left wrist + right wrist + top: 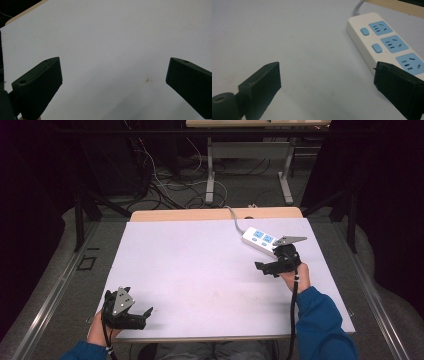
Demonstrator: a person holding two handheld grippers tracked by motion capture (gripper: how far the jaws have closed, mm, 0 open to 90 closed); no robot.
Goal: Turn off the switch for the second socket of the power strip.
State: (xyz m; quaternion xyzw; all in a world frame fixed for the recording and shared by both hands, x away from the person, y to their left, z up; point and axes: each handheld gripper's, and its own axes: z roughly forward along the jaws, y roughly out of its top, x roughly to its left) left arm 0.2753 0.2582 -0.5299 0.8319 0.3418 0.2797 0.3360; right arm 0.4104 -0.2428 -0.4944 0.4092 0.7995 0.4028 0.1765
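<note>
White and blue, the power strip (384, 42) lies flat at the far right of the table (200, 270), its cord running off the back edge so it stays put. Your right gripper (327, 85) is just beside it, jaws wide apart, holding nothing. Your left gripper (113, 82) waits near you, jaws apart too.

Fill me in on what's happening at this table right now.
A person in blue sleeves holds a black two-jaw gripper in each hand over a white table. The right gripper hangs beside a white power strip with blue sockets and a grey cable at the table's far right; its jaws stand wide open with nothing between them. The left gripper rests at the near left corner, jaws also open over bare tabletop.
</note>
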